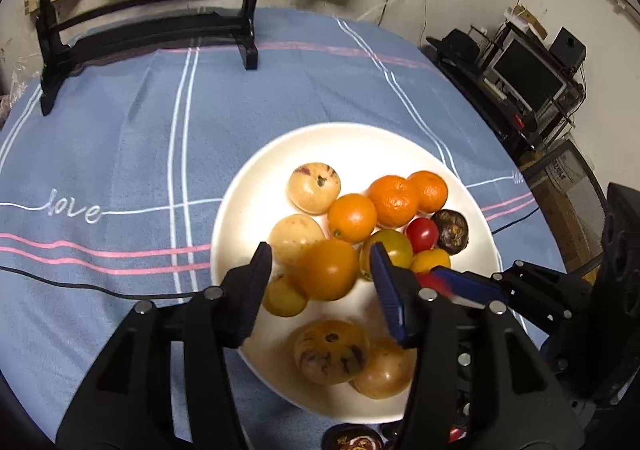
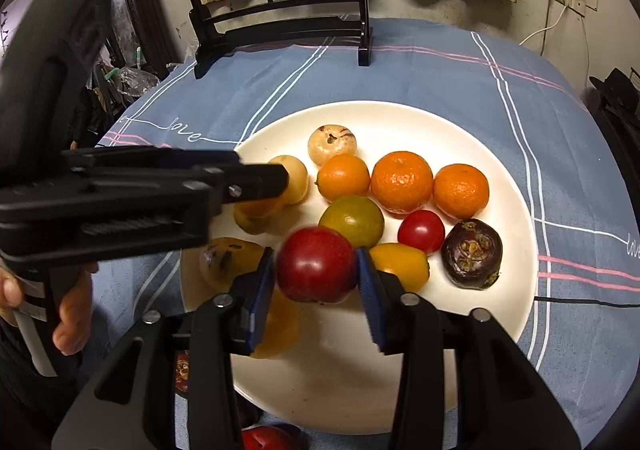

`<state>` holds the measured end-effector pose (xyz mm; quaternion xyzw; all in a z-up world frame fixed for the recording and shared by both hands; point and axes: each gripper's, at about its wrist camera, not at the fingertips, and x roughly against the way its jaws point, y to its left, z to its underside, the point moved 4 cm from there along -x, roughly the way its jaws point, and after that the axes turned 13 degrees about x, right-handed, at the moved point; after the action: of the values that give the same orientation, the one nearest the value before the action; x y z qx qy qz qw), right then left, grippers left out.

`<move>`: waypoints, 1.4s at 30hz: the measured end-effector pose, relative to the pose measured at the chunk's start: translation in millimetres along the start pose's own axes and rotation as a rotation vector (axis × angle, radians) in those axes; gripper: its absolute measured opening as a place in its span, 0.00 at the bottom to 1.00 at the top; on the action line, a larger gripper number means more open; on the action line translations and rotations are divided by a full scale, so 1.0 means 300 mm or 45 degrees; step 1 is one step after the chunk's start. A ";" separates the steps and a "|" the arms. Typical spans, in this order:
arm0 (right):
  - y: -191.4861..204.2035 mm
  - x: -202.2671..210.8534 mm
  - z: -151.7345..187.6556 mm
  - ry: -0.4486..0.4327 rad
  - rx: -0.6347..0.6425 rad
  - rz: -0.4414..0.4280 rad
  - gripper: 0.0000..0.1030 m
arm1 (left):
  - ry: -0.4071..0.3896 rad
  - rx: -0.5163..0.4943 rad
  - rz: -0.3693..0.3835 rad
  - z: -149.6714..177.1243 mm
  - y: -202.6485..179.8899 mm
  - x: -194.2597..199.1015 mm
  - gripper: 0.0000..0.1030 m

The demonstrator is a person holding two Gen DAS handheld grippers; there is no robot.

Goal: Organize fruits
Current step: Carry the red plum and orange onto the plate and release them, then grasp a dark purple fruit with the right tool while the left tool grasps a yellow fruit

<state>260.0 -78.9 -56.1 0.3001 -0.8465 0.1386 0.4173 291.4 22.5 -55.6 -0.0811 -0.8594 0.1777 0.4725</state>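
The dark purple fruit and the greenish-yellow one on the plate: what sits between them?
A small red tomato sits between the dark purple fruit and the greenish-yellow fruit on the white plate; the right wrist view shows it clearly.

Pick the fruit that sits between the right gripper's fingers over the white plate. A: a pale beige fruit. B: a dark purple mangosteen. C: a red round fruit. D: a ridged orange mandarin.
C: in the right wrist view the red round fruit sits between the two blue pads of the right gripper, above the white plate.

Blue tablecloth (image 1: 120,138), white wall (image 1: 472,2) w/ sockets.
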 end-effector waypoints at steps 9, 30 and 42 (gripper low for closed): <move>0.002 0.135 0.015 -0.078 0.005 0.038 0.61 | -0.088 -0.015 0.057 0.045 -0.040 0.174 0.52; 0.234 0.345 0.501 -0.026 -0.046 -0.077 0.62 | -0.041 -0.017 0.007 0.641 0.089 0.326 0.62; 0.297 0.238 0.512 0.024 0.026 -0.102 0.52 | -0.033 -0.001 0.026 0.676 0.093 0.350 0.63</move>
<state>74.9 -111.8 -92.6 0.3366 -0.8284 0.1331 0.4275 63.4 34.1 -83.4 -0.0878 -0.8647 0.1830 0.4595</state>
